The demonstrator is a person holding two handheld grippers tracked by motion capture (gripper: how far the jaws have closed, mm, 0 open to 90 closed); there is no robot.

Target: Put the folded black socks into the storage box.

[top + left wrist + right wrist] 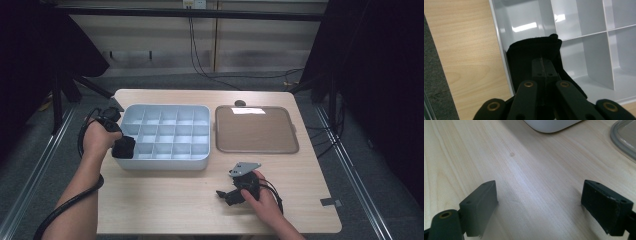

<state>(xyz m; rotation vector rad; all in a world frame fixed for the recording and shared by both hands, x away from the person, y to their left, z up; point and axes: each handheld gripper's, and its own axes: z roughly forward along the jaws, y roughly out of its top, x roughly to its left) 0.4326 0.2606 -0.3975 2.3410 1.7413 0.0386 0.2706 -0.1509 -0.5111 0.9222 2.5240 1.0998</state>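
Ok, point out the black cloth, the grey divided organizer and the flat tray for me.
black cloth (534, 53): left gripper view, upper folded part above the tongs.
grey divided organizer (165, 161): high view, bare front wall.
flat tray (256, 150): high view, near rim.

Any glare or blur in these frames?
High view: a bright glare patch on the brown flat tray; surroundings dark. Left gripper view: ceiling-light reflections on the grey compartment organiser's walls; the black folded cloth lacks detail. Right gripper view: the near black jaws are slightly soft.
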